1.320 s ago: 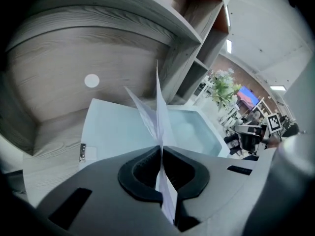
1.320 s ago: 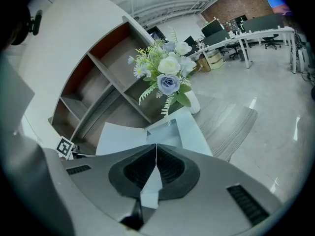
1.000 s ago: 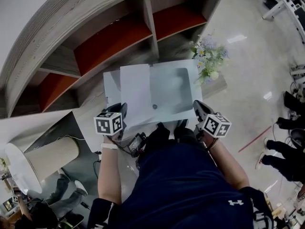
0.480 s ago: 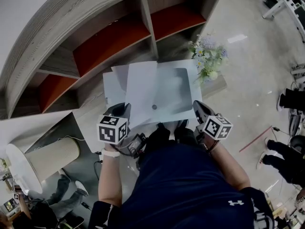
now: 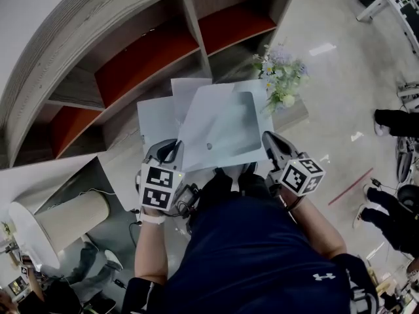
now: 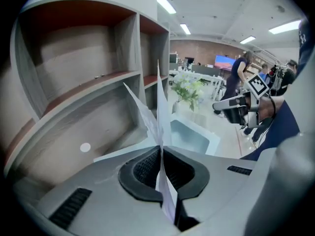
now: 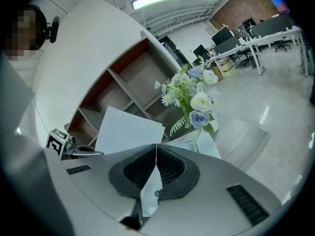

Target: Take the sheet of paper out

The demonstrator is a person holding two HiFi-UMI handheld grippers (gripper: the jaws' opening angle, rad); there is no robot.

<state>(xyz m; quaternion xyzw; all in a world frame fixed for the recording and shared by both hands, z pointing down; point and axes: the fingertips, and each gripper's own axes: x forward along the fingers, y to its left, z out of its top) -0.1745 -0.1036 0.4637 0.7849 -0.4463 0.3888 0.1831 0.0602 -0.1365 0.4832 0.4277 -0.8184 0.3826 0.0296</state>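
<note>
The right gripper [image 7: 156,157] has its jaws pressed together on the thin pale edge of a folder [image 7: 149,191]. Just left of the jaws, a white sheet [image 7: 129,131] stands up. Its lower left side is near the left gripper [image 7: 95,154], which is down at the edge. To the right, a bunch of flowers [image 7: 194,102] leans over a pale flat piece [image 7: 205,144]. Behind them is an empty shelf [image 7: 133,80], and desks [image 7: 256,36] stand far off across the shiny floor [image 7: 275,107].
</note>
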